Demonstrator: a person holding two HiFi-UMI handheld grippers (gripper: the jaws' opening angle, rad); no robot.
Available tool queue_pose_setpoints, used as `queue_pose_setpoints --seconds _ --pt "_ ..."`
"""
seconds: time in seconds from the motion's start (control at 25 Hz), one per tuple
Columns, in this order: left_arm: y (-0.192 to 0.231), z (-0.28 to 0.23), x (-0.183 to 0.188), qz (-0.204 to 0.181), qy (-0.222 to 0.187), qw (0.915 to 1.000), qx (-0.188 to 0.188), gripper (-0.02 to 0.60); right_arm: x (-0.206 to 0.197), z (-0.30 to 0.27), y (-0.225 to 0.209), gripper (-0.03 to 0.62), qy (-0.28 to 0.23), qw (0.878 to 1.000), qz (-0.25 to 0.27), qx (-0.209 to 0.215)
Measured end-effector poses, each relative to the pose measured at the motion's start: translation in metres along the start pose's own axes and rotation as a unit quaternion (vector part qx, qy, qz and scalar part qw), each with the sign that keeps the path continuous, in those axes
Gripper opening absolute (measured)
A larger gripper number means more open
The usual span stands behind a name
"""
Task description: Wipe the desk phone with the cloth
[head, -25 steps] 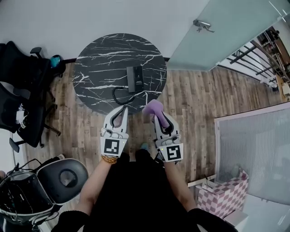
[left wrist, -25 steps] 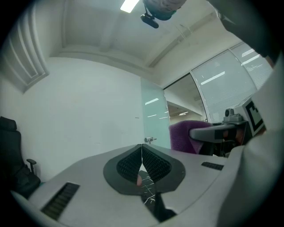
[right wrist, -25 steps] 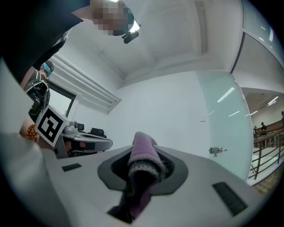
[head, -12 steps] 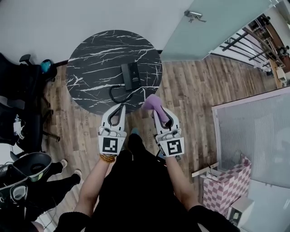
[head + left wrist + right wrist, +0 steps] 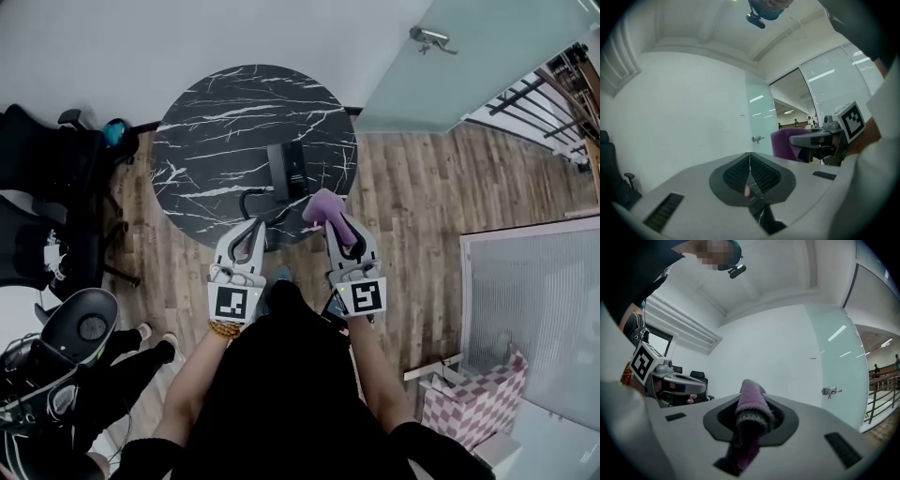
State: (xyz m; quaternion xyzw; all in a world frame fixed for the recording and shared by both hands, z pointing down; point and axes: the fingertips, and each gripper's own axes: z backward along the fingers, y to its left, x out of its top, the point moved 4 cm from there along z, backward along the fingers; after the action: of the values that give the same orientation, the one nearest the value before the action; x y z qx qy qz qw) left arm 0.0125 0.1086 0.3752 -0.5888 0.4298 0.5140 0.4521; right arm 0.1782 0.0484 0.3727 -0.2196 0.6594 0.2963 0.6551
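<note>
Left gripper point(image 5: 254, 225), right gripper point(image 5: 332, 221): grey, black ribbed pads point(image 5: 736, 176), marker cubes point(image 5: 232, 303). Black garment point(image 5: 272, 394); beaded bracelet point(image 5: 225, 329) behind left cube.

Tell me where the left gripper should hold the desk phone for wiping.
Likely the flat black rectangular desk phone by its long side edges, pinched across its narrow width from above on the left. Its black cord curls off the near end, and the purple cloth comes in on the right. The shut left hand-held gripper must open first.
</note>
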Motion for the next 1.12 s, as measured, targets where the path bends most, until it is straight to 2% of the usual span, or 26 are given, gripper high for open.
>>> queue_pose_setpoints --seconds 0.16,0.32,0.64,0.92,1.12 --pt "0.005 -0.019 -0.003 -0.006 0.011 0.9999 0.011 0.014 -0.003 -0.017 -0.021 0.08 -0.005 1.0 -0.016 0.007" --pt "0.007 -0.033 -0.007 -0.003 0.023 0.9994 0.023 0.014 -0.014 -0.029 -0.037 0.08 0.006 0.999 0.008 0.03" --pt "0.011 -0.063 -0.01 0.005 0.027 0.9991 0.033 0.014 -0.026 -0.059 -0.057 0.08 0.02 0.998 0.001 0.057" --pt "0.017 -0.084 -0.019 -0.002 0.018 0.9996 0.021 0.014 -0.042 -0.092 -0.058 0.08 0.045 0.995 0.036 0.083" --pt "0.033 -0.088 -0.029 0.011 0.028 0.9992 0.026 0.014 -0.052 -0.125 -0.052 0.08 0.068 0.989 0.075 0.111"
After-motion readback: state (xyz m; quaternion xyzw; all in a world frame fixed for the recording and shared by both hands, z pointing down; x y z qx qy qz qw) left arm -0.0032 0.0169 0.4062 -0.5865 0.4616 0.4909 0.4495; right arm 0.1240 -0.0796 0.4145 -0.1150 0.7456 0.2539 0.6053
